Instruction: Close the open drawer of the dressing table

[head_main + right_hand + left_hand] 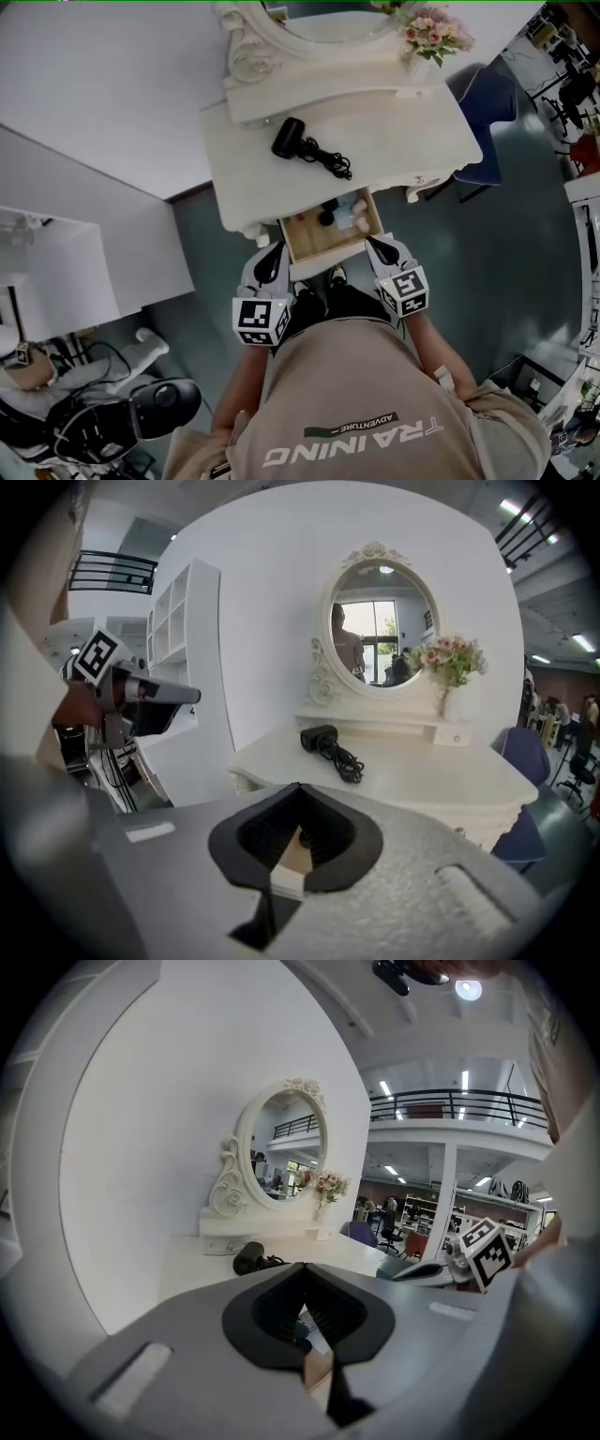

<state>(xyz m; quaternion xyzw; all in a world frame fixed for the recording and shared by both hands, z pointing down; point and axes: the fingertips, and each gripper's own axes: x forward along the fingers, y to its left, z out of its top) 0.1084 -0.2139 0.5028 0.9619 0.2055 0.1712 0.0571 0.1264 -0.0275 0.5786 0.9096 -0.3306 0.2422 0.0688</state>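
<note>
1. The white dressing table (253, 178) stands against the wall. An oval mirror (328, 21) rises at its back and a vase of pink flowers (431, 33) sits at the back right corner.
2. A black hair dryer (289, 137) lies on the tabletop with its cord (334, 163) trailing towards the front edge.
3. The drawer (302, 242) is at the middle of the table's front, pulled well out from under the top. Its open side faces up and its white front panel points straight at the person.
4. The drawer's long side runs along the table's front edge, so it sticks out crosswise to that line. Its wooden floor shows, with a few small dark and pale things towards the back right.
5. The left gripper (274, 255) is just beside the drawer's front left corner, nose aimed at the table. Its jaws are closed together with nothing between them.
6. The right gripper (377, 246) is at the front right corner, aimed the same way. Its jaws are likewise pressed together and empty.
7. Whether either nose actually touches the front panel I cannot tell.
8. A blue chair (489, 105) stands off the table's right end.
</note>
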